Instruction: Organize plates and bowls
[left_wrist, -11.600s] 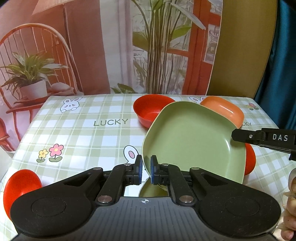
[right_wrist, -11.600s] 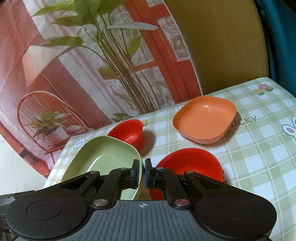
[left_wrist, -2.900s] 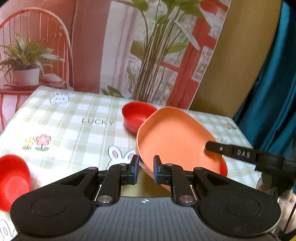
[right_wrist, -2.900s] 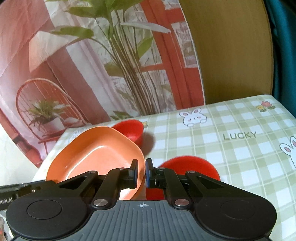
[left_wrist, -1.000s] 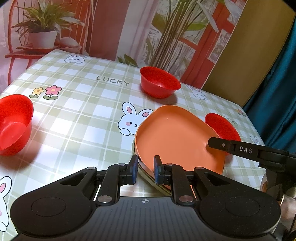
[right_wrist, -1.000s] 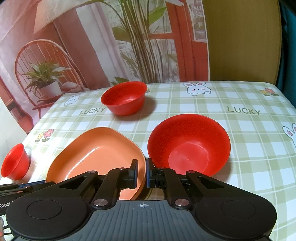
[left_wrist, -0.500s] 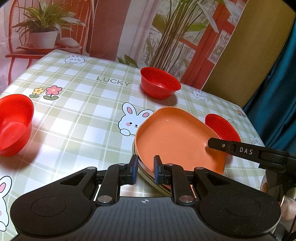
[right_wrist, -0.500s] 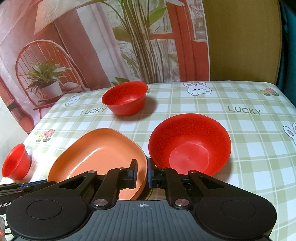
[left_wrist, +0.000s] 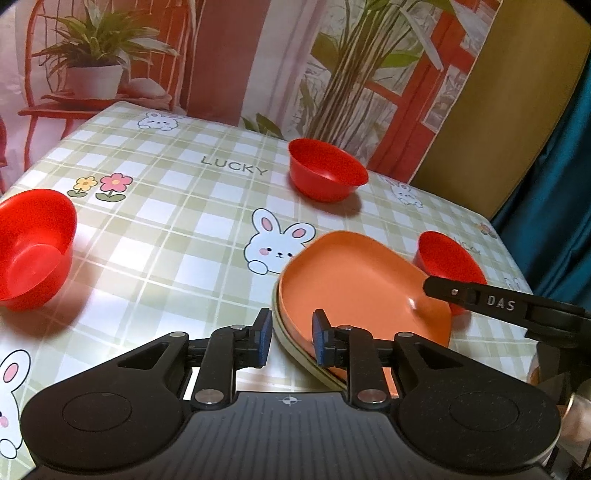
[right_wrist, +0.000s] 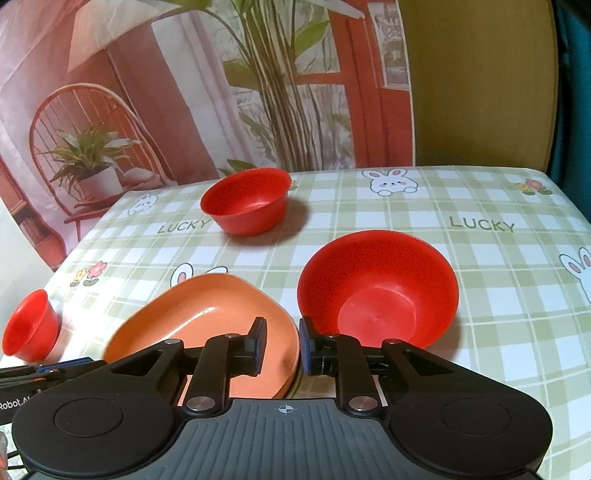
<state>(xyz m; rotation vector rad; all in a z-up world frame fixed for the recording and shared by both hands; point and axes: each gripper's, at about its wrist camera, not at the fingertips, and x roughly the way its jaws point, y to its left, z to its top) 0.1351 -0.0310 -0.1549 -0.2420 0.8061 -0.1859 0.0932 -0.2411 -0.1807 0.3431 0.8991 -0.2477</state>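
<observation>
Orange plastic is the centre of this moment: the orange plate (left_wrist: 354, 288) now lies flat on the green plate (left_wrist: 295, 350), of which only a pale rim shows along the near-left edge in the left wrist view, so the two make a stack on the checked tablecloth (left_wrist: 177, 229). A second ago both tongs were pinched on the orange plate's rim; now the left gripper (left_wrist: 288, 338) is opening, its blue pads standing narrowly apart with the stacked rims between them but no longer pressing, and the right gripper (right_wrist: 280, 343) is opening likewise at the opposite edge, the rim sitting in a small gap between its pads. Neither hand has shifted; only the jaws have let go. I judge that the plate half of the task is done and the bowls are what remains. Taking the stack as landmark: the large red bowl (right_wrist: 376, 288) sits just beside it on its right, touching or very nearly so, I cannot tell which; the middle red bowl (right_wrist: 247, 201) stands well beyond it toward the printed backdrop (right_wrist: 147, 92); the small red bowl (left_wrist: 33, 243) is far off to its left near the table edge. All three bowls stand upright and apart from one another, so nesting them looks like the next job.
</observation>
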